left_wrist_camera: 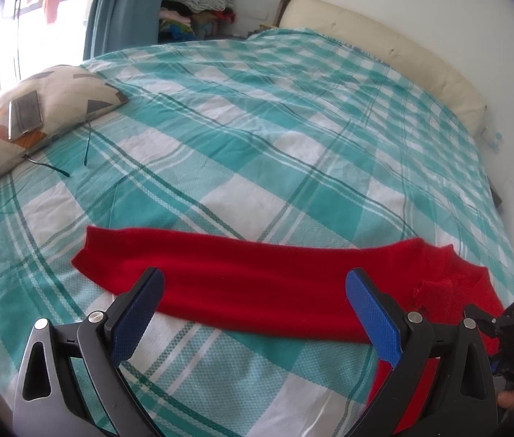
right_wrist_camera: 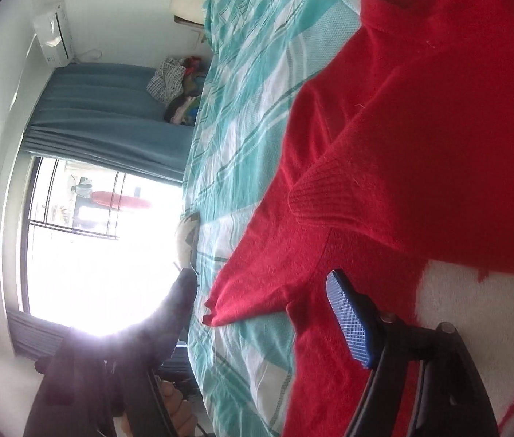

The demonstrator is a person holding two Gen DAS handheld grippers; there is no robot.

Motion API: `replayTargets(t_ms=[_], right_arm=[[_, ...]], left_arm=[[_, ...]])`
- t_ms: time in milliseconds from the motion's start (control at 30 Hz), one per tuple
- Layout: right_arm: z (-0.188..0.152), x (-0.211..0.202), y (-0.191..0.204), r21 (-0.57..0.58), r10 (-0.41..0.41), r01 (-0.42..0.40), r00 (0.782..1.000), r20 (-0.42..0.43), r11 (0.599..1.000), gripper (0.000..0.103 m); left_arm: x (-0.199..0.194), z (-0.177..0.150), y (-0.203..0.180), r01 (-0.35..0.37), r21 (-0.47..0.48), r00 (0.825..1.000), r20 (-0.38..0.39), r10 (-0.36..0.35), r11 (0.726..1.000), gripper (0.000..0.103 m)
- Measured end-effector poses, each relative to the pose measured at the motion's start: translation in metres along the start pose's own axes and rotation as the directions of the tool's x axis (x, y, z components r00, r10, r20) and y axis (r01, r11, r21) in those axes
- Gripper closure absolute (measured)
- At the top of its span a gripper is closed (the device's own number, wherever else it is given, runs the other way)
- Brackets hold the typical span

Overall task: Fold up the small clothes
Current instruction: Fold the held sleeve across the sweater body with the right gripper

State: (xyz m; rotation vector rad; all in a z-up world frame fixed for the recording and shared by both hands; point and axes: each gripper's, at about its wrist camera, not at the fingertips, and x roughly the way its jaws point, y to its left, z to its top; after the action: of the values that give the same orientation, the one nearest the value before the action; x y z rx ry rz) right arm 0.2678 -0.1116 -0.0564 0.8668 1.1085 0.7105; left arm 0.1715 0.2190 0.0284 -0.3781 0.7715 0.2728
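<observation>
bed (left_wrist_camera: 293,116): teal-and-white check cover, fills both views; the work surface, flat enough, a few creases.
red sweater (left_wrist_camera: 242,284): task garment, lying on the near part of the bed. Left wrist view shows a long red band running across, looks like a sleeve or folded edge laid out, with the bulk bunched at the right end. Right wrist view shows the body spread wide, ribbed cuff (right_wrist_camera: 326,196) lying on top of it, so one sleeve seems already folded in.
pillow (left_wrist_camera: 60,91): far left on the bed, well apart from the sweater; phone (left_wrist_camera: 25,113) on top, not in the way.
left hand-held gripper (left_wrist_camera: 255,313): jaws wide apart, nothing between the pads, poised just over the near edge of the red band.
right hand-held gripper (right_wrist_camera: 257,306): rolled on its side, jaws apart, only the blue pad (right_wrist_camera: 348,317) clear, other finger lost in window glare. No cloth pinched; sweater edge lies between the fingers, loose.
step, my read: fold partly done, both grippers free, next is re-grip for another fold.
how to do it well: pinch both layers at the edge, not just the top one; take matching points left and right so the fold line stays straight; lift low, carry over, lay flat, then let go. Keep the cuff tucked so it doesn't slide out.
risk: knit is soft, stretches and sags if grabbed at one point only.
</observation>
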Motion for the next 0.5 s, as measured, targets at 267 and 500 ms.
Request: replayTargets(t_ms=[267, 500], right_arm=[[0.02, -0.097, -0.009, -0.145, -0.367, 0.386, 0.919, 0.142, 0.911, 0.029], [-0.026, 0.002, 0.062, -0.722, -0.663, 0.587, 0.709, 0.238, 0.368, 0.03]], left_arm=[[0.0, -0.002, -0.005, 0.004, 0.018, 1.0, 0.005, -0.004, 1.0, 0.003], [0.004, -0.008, -0.017, -0.009, 0.072, 1.0, -0.011, 0.01, 0.997, 0.003]])
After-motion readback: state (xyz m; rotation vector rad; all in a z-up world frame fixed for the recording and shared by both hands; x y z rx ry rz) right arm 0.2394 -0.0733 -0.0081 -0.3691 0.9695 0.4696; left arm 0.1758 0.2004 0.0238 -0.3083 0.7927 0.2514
